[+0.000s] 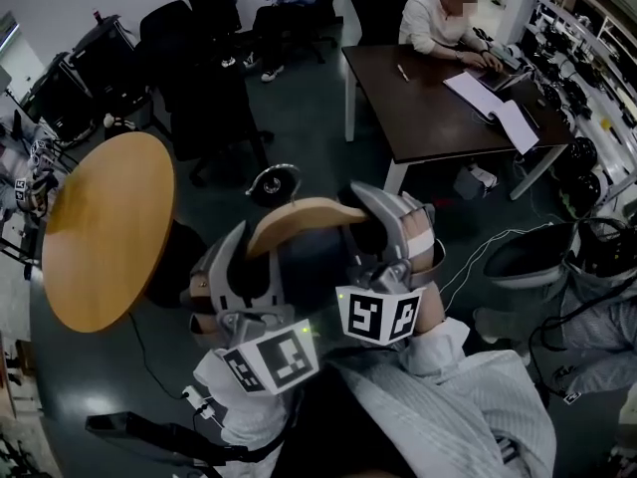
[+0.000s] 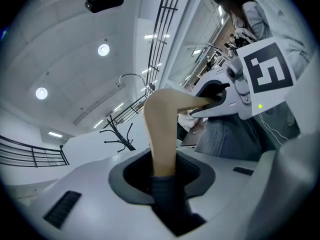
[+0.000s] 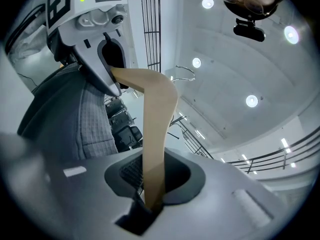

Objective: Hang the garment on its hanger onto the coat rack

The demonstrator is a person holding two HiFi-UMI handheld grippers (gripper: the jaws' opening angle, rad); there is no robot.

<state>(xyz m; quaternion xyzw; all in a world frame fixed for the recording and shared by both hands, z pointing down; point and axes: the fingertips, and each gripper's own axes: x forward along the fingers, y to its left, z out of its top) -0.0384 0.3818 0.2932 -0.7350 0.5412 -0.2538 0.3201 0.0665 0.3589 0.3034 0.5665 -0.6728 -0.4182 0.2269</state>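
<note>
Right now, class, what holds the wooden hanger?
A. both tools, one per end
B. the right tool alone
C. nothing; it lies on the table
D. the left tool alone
A: the left tool and right tool each clamp one end of the wooden hanger.

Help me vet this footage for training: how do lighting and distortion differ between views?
Head view: dim and murky, corners vignetted black. Left gripper view: bright, ceiling lights flare, the close hanger looks soft. Right gripper view: equally bright, strong fisheye, black rim all round.
</note>
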